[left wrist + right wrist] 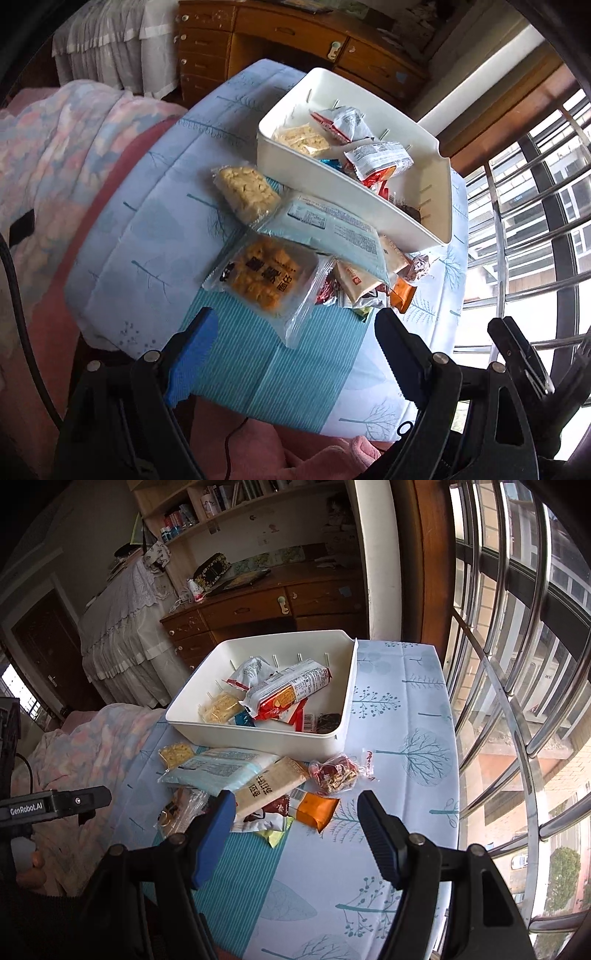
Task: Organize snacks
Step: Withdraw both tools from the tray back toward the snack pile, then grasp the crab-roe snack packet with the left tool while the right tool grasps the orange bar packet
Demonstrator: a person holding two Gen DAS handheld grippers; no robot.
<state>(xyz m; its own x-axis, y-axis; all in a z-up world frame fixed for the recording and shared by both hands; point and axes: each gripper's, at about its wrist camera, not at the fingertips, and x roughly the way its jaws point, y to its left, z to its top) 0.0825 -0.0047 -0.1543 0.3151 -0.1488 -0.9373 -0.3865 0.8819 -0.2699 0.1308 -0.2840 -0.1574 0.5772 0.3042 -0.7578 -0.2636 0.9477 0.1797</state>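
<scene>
Daylight from a barred window (517, 664) falls across a desk covered with a pale blue cloth printed with trees (406, 709), with a brown wooden dresser (258, 605) behind it. On that cloth stands a white rectangular plastic bin (258, 734), already holding several packets: a red and white wrapped biscuit pack (291, 694), a pale yellow puffed snack bar (219, 707) and a dark wrapped sweet (328, 722) in its near corner. Just in front of the bin lies a loose heap of snacks. A light blue flat pouch (328, 229) leans against the bin's near wall and overlaps a clear packet of orange-brown crunchy squares (266, 280); a clear-wrapped pale puffed bar (245, 192) lies beside it, touching the bin's side. In the right wrist view a beige packet with dark characters (269, 784), an orange packet (314, 808) and a small clear bag of red and tan bits (336, 771) lie at the heap's near edge, on or beside a teal striped mat (240, 878).

The left gripper (295, 354) hangs above the near edge of the mat, its jaws spread wide with nothing between them, apart from the packet of crunchy squares. The right gripper (297, 834) is poised over the cloth close to the orange packet, jaws well apart, holding and touching nothing. A floral quilt (55, 147) lies beyond the desk's left side
</scene>
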